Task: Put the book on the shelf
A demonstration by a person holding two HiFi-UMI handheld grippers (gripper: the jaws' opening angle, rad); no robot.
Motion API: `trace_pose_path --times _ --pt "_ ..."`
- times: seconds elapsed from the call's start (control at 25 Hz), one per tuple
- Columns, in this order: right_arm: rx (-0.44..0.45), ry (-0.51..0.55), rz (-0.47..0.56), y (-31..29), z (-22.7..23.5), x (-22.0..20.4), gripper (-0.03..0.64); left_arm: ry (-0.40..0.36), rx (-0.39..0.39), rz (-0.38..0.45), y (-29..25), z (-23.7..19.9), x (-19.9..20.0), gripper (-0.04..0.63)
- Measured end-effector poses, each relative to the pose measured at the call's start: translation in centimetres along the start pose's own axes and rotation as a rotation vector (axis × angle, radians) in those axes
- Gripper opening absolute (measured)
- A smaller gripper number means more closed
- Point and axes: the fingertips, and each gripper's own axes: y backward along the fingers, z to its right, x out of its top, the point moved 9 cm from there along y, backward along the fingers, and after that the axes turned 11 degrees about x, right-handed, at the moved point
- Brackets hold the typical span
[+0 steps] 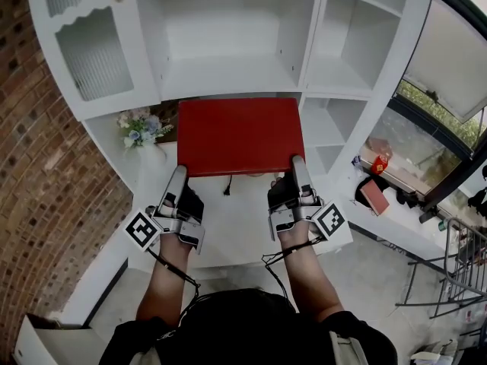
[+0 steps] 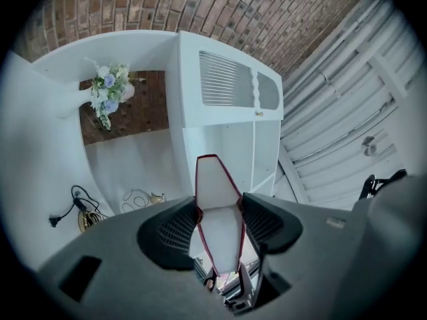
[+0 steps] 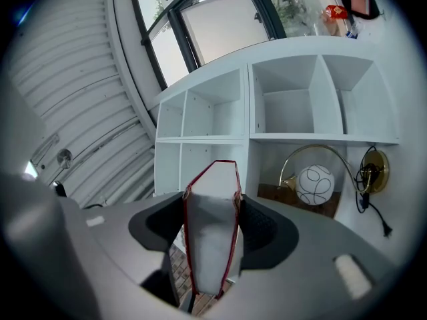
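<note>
Red book (image 1: 240, 135) was held level in front of the white shelf (image 1: 228, 74), one gripper at each near corner.
Head view: the left gripper (image 1: 180, 175) gripped the red book's near left corner and the right gripper (image 1: 297, 164) its near right corner, above the counter. Left gripper view: both pads (image 2: 175, 231) pressed on the covers, the pages edge-on between them. Right gripper view: the pads (image 3: 257, 229) clamped it likewise.

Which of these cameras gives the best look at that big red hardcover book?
The head view: the flat red hardcover book shows its whole cover there, held by the left claw and right claw. Each gripper view shows only its white page edge, rimmed red, pinched between the jaws.
</note>
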Motion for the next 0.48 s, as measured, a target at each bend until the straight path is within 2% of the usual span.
trace_pose_path --times 0.48 --pt "0.063 -0.012 -0.064 -6.6 1.6 0.7 0.262 -0.046 -0.031 0.068 -3.6 1.1 3.3 0.232"
